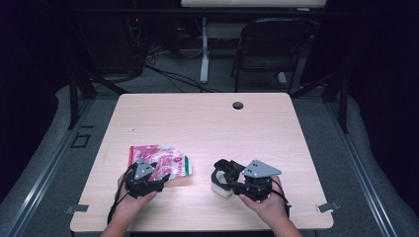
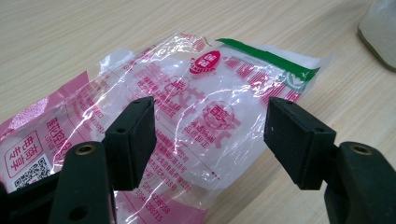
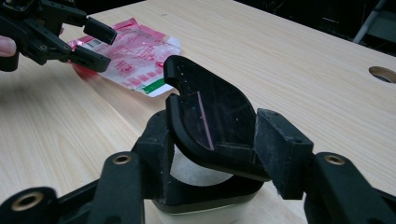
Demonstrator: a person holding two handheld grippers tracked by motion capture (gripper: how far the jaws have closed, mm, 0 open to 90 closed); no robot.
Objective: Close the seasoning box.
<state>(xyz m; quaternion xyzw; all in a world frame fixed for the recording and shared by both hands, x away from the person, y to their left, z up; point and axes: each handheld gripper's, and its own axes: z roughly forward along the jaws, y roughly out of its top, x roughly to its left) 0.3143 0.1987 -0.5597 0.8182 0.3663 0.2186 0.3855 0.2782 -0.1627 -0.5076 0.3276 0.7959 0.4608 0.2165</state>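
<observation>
Your right gripper (image 3: 210, 154) straddles the white container's black flip lid (image 3: 210, 116), jaws spread; left gripper (image 2: 210, 140) hovers released over the pink bag (image 2: 187, 107); next, seize the bag

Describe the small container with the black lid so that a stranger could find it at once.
On the light wooden table, look at the near edge, right of the middle. There a small white container with a raised black flip lid stands between the right tongs. Its only neighbour, the pink and clear plastic bag, lies flat to its left.
</observation>
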